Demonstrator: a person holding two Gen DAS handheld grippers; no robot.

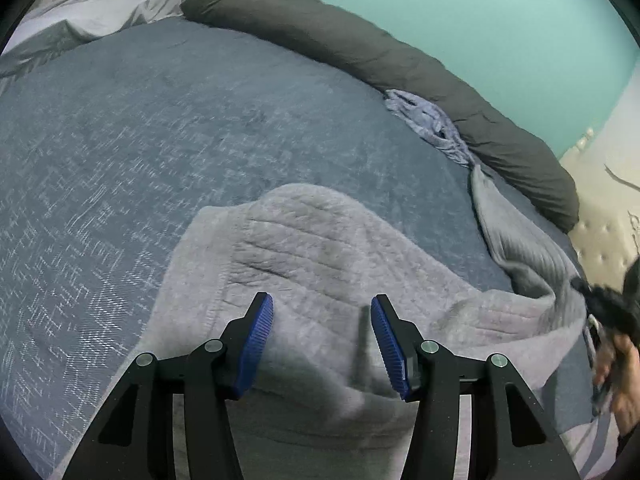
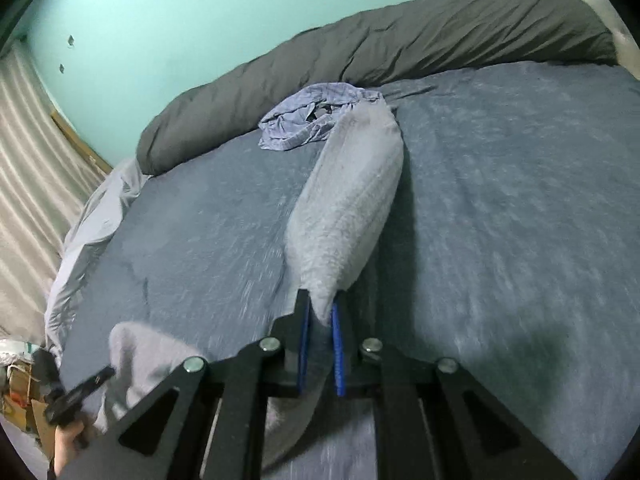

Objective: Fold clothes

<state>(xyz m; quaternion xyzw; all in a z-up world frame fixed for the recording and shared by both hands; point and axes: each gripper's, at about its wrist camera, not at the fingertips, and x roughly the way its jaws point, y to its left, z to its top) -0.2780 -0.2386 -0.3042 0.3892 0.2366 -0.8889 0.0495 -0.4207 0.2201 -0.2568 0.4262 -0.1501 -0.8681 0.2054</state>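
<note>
On the blue bedspread (image 1: 140,152), the grey sweater (image 1: 320,248) lies spread from the centre of the left wrist view toward 6 o'clock. One sleeve trails to 3 o'clock, where the right claw (image 1: 600,308) and the person's hand show only as a blur.

What could go wrong, as I judge it: the left claw (image 1: 322,344) hovers with its blue pads (image 1: 256,344) apart and nothing between them, so nothing pins the body of the sweater. If the sleeve is pulled hard, the whole garment may drag across the bedspread and bunch instead of folding. The sleeve is pinched near its end, so it might also slip free or twist.

In the right wrist view, the right claw (image 2: 320,320) is nearly closed, its pads pressing on the sleeve (image 2: 348,200). The sleeve stretches toward 12 o'clock, its far end just beside a crumpled blue shirt (image 2: 304,116) near the dark rolled duvet (image 2: 400,48). The left claw (image 2: 80,396) shows blurred at 8 o'clock.
</note>
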